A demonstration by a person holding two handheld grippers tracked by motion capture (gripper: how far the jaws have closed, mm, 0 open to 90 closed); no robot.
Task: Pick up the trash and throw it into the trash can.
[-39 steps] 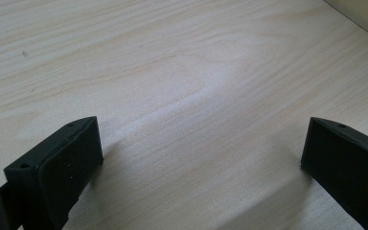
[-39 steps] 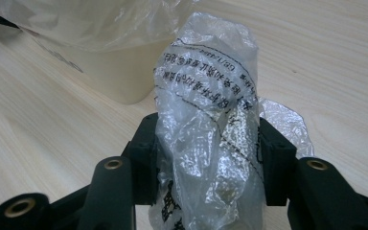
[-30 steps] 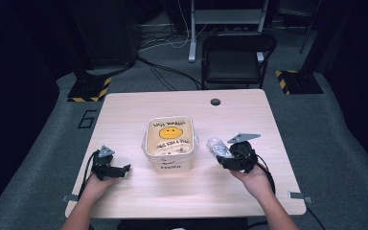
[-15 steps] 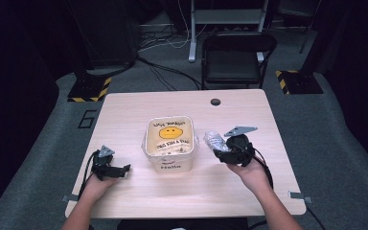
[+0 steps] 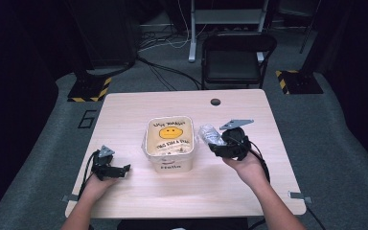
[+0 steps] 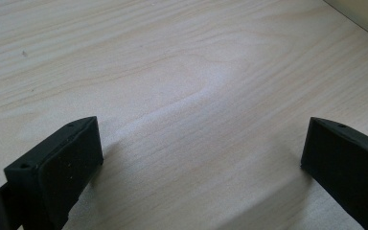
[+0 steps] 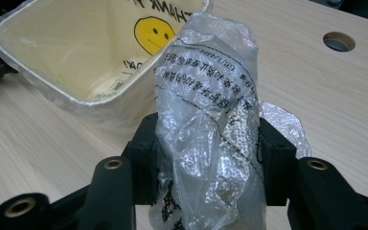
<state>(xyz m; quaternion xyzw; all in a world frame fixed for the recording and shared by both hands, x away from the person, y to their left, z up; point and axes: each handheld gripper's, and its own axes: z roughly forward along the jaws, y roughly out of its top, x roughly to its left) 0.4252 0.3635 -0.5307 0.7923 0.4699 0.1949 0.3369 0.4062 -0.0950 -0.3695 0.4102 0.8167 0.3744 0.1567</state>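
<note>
A crumpled clear plastic wrapper (image 7: 211, 110) with black print is pinched between the jaws of my right gripper (image 7: 206, 158), which is shut on it. In the high view that gripper (image 5: 215, 143) holds the wrapper (image 5: 209, 134) just right of a cream bin lined with a smiley-face bag (image 5: 170, 143), near its right rim. The bin's open mouth (image 7: 86, 52) lies to the upper left in the right gripper view. My left gripper (image 5: 117, 170) rests low at the table's front left, open, with bare wood between its fingers (image 6: 62, 167).
The light wooden table (image 5: 249, 191) has a round cable hole (image 5: 215, 101) at its far edge. A black folding chair (image 5: 235, 62) stands behind the table, with cables and floor stands beyond. Bare wood lies in front of the bin.
My right gripper has risen and moved left toward the bin with the wrapper in it. The left gripper has stayed where it was.
</note>
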